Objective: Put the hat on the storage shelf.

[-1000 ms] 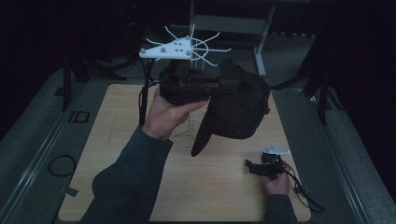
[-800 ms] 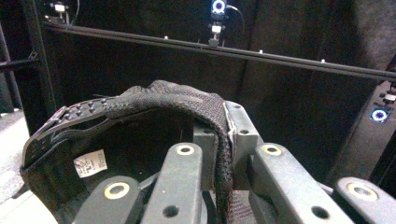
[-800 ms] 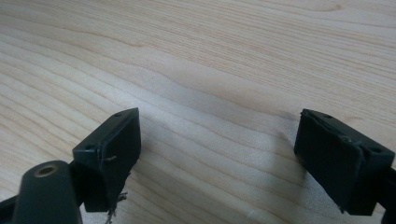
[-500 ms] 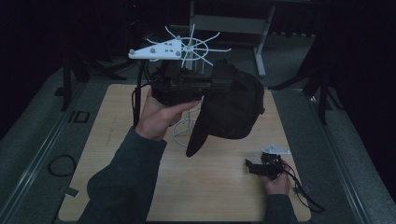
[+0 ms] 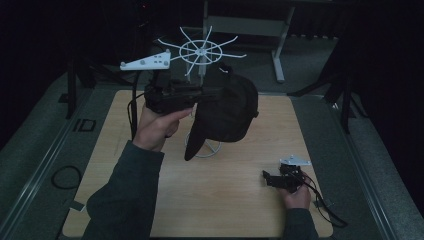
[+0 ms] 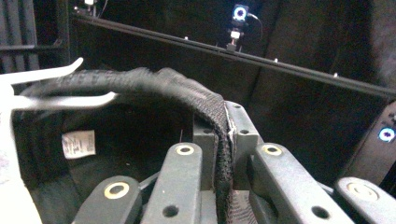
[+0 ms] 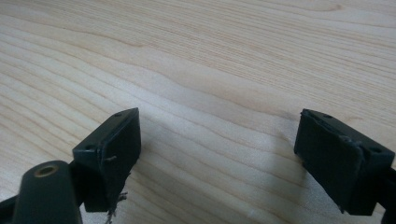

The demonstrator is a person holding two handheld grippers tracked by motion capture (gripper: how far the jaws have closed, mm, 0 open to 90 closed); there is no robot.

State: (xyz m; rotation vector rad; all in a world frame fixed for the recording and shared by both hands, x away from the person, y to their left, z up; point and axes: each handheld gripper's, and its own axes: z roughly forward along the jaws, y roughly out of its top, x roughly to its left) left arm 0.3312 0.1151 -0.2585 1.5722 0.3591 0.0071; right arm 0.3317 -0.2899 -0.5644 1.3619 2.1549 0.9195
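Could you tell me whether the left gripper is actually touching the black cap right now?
Touching. In the left gripper view the left gripper has its jaws closed on the rim of the black cap, whose fabric edge runs pinched between them.

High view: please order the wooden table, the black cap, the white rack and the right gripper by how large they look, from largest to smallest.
1. Wooden table.
2. Black cap.
3. White rack; its spoked top spans nearly as wide as the cap, but it stands farther back, so this rank is unsure.
4. Right gripper.

Probably a darkened recording lab: bare wooden table (image 5: 240,200) under black surroundings, rail-mounted camera (image 6: 240,14) overhead, metal stand legs (image 5: 280,55) behind, loose cable (image 5: 65,176) on grey floor.
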